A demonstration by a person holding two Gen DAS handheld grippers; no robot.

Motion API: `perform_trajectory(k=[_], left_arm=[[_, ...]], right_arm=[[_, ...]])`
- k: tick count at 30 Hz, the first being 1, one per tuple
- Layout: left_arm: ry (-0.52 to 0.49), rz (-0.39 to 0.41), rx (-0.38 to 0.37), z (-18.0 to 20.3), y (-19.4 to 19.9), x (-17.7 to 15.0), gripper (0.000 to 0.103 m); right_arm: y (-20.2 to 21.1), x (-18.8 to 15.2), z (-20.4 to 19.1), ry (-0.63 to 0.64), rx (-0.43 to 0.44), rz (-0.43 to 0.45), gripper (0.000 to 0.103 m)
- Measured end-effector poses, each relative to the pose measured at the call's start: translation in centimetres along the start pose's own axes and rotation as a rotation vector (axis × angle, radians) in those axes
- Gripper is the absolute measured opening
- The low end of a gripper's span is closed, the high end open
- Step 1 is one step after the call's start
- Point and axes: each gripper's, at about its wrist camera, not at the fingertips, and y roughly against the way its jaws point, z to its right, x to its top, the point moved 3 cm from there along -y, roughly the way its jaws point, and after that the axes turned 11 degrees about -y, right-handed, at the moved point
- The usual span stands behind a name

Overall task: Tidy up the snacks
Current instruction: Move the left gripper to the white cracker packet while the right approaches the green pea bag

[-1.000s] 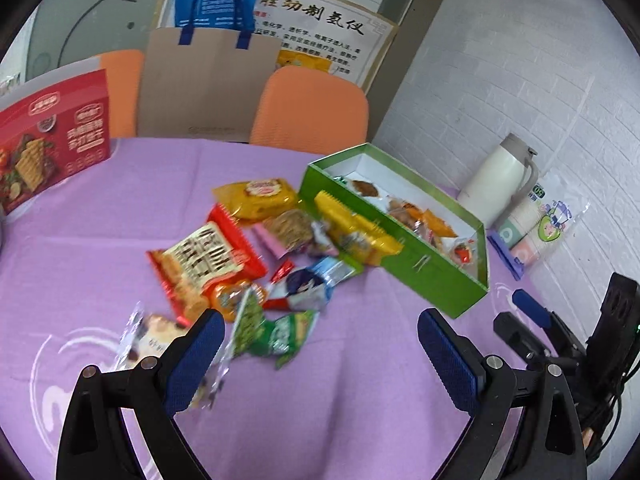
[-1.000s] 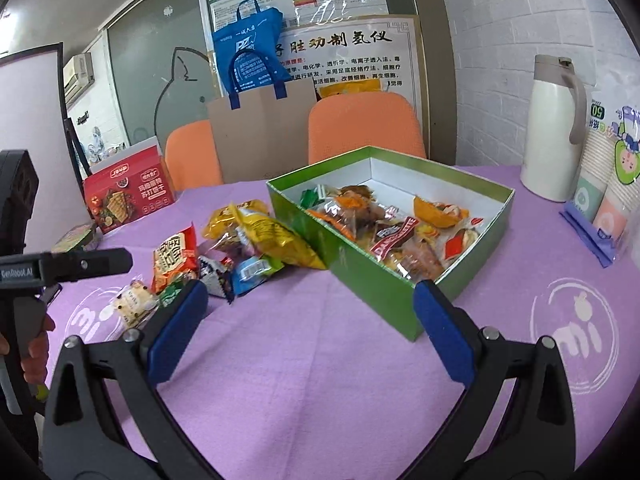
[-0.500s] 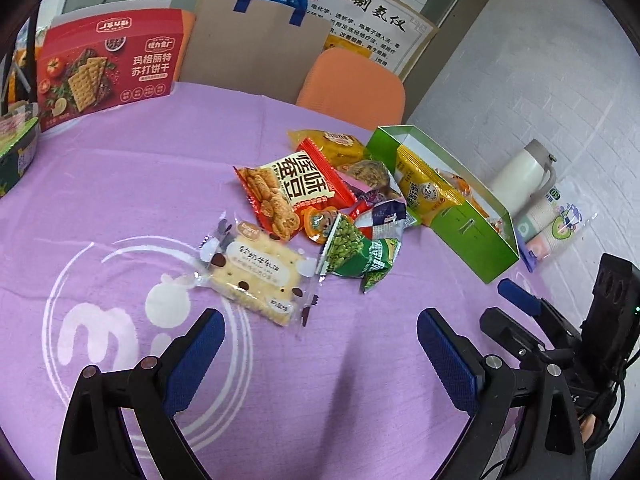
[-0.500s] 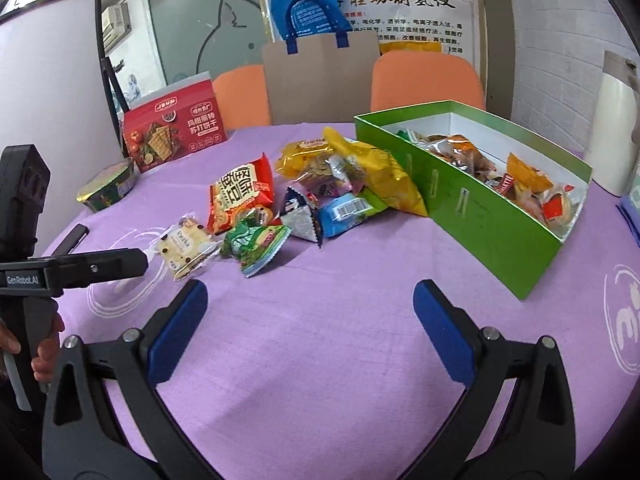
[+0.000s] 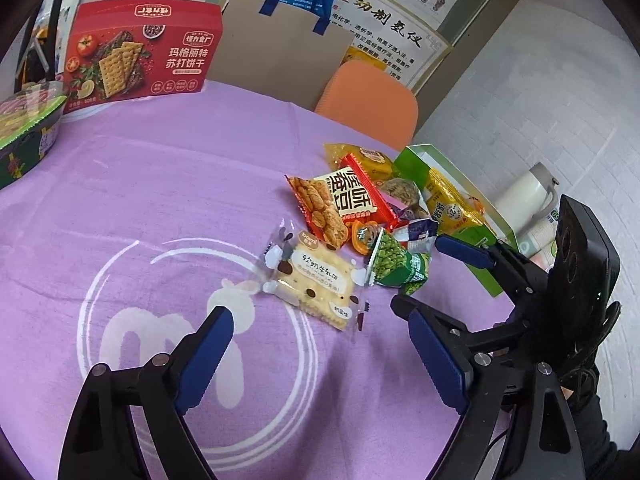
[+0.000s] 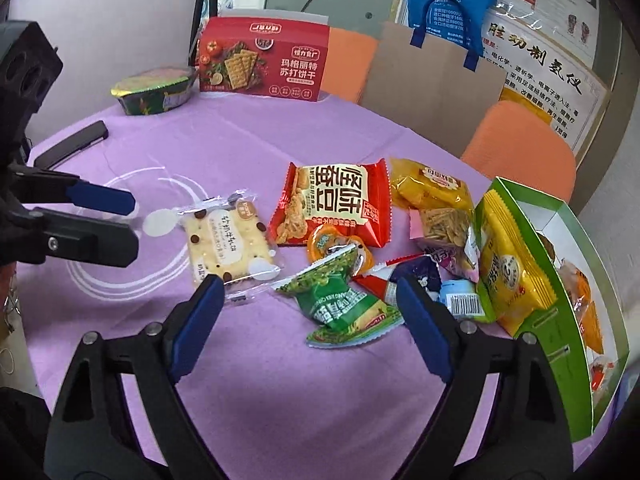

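— Both tongs are spread wide and carry nothing: the left gripper (image 5: 320, 354) hangs over the purple cloth (image 5: 160, 184) just short of the clear cracker pack (image 5: 310, 276), and the right gripper (image 6: 308, 320) sits over the green pea packet (image 6: 344, 304).

— Where are the snacks, left to right?

— From the right wrist view: far left on the table a foil-lidded bowl (image 6: 154, 90), then the big red cracker box (image 6: 262, 60) standing at the far edge. Nearer, the loose heap starts with the cracker pack, then the red biscuit bag (image 6: 332, 204), an orange jelly cup (image 6: 328, 244) touching the pea packet, a yellow bag (image 6: 430, 190) farther back, and a second yellow bag (image 6: 508, 264) leaning on the wall of the green box (image 6: 556, 320) at the right, which already holds several snacks.

— What might go wrong?

— I'd guess the packets overlap so closely that closing on the pea packet could catch the jelly cup or a small wrapper beside it. The slick film may slide out of the pads, too. And the two tools are near each other, so they could knock together.

— Counts?

— Two tongs, one green box, one red box, one bowl, two yellow bags; the small wrappers in the middle I can't count surely
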Motion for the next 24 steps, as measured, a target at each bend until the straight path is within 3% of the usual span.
perform_trajectory(k=[1,2,3,4,5,7,13,21,22,24], left_arm=[[-0.002,-0.002,0.004,-0.2,-0.2,0.3,0.091],[-0.007,-0.005,0.009,-0.5,-0.5,0.7,0.091],[-0.013,-0.008,0.018,-0.8,-0.9,1.0,0.091],[-0.014,-0.017,0.035,-1.2,-1.3,1.4,0.091],[-0.011,-0.027,0.045,-1.6,-1.7,1.7,0.091],[-0.006,-0.036,0.033,-2.0,-2.4,2.3,0.091],[-0.059,-0.094,0.02,-0.8,-5.1,3.0,0.091],[-0.128,-0.15,-0.01,2.4,-6.6,2.4,0.091],[-0.14,-0.161,-0.016,3.0,-6.7,2.3,0.091],[-0.152,-0.166,-0.026,3.9,-6.6,2.0,0.091]], right_arm=[[-0.3,0.0,0.3,-0.018,0.0,-0.013,0.077],[-0.6,-0.1,0.8,-0.044,0.002,-0.032,0.057],[-0.6,-0.3,1.3,-0.07,-0.025,-0.037,0.048],[-0.3,-0.5,2.0,-0.097,-0.063,-0.038,0.032],[0.1,-0.7,2.5,-0.124,-0.057,-0.036,0.028],[1.2,-1.4,3.5,-0.206,-0.03,-0.043,0.027],[3.7,-3.5,3.7,-0.283,-0.019,-0.04,0.022],[6.9,-6.4,5.3,-0.339,-0.068,-0.015,0.021],[7.0,-6.3,5.4,-0.337,-0.07,-0.009,0.024],[7.2,-6.2,5.4,-0.333,-0.068,0.002,0.044]])
